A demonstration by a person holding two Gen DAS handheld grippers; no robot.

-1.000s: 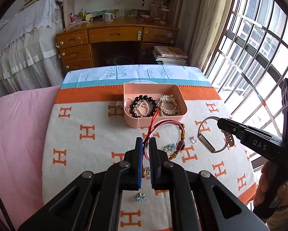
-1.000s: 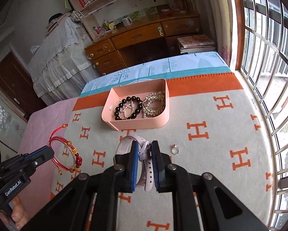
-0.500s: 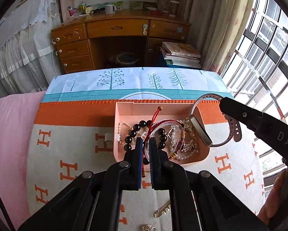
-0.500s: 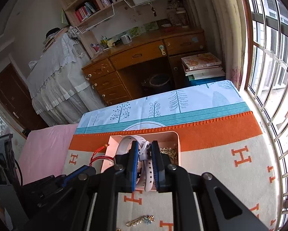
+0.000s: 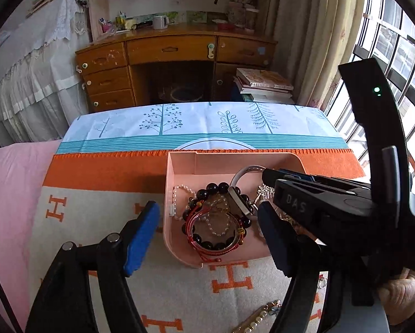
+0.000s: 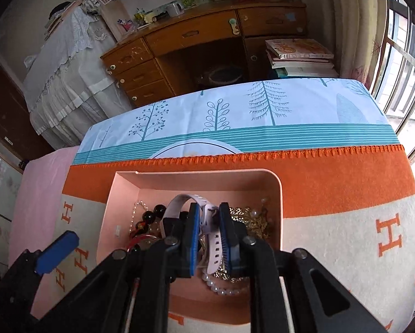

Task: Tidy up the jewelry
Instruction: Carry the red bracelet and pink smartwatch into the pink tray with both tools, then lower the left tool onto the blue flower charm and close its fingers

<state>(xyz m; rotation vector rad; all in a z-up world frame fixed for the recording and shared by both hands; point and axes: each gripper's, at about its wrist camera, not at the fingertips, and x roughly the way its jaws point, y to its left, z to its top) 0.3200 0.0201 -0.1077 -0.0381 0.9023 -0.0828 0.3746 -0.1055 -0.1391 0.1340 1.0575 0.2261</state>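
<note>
A pink open tray on the blanket's orange band holds a red cord bracelet lying atop black beads, pearls, gold chains, and a white-strapped watch standing upright.

Raised letters "DAS" on the black arm of the right gripper, seen in the left wrist view. Large orange "H" letters repeat across the cream blanket, several in each view, some cut off by the frame edge or by the grippers. Book covers on the stack beside the desk carry print, too small to read. Nothing else is legible.
</note>
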